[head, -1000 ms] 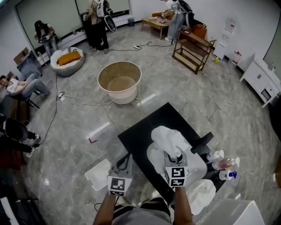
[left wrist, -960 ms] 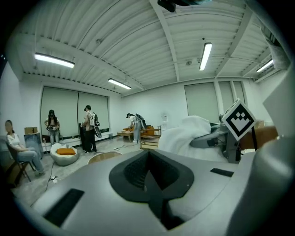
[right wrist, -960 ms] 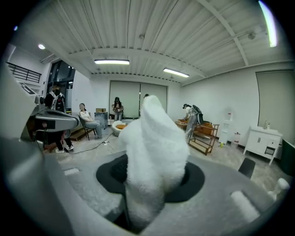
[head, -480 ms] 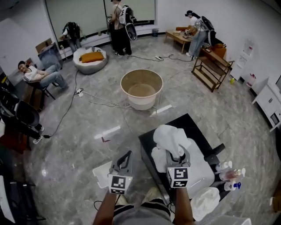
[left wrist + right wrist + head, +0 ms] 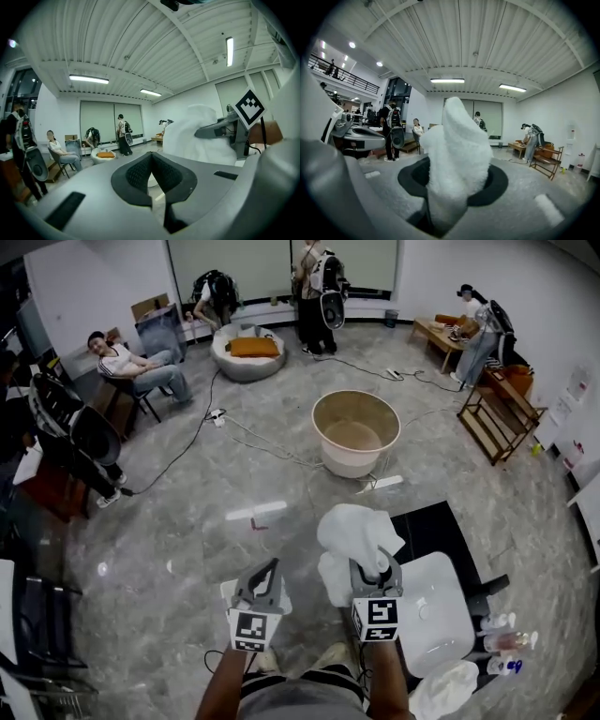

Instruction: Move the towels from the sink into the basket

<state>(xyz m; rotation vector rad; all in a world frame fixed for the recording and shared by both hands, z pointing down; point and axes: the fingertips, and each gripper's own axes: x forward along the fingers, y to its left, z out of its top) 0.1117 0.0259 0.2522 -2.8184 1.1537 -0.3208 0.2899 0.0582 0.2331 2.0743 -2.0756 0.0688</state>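
The right gripper [image 5: 373,568] is clamped on a white towel [image 5: 352,532] beside the sink's [image 5: 441,615] left edge — the left gripper [image 5: 267,576] has its jaws together, empty — with the basket [image 5: 356,432] well apart.

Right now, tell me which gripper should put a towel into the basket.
Right. The right gripper is clamped on a white towel, held clear of the sink, with the basket ahead on the floor. The left gripper is shut and empty.

The towel [image 5: 352,532] is white, the basket [image 5: 357,461] beige, the sink [image 5: 438,613] white, the floor [image 5: 187,521] grey-marbled.
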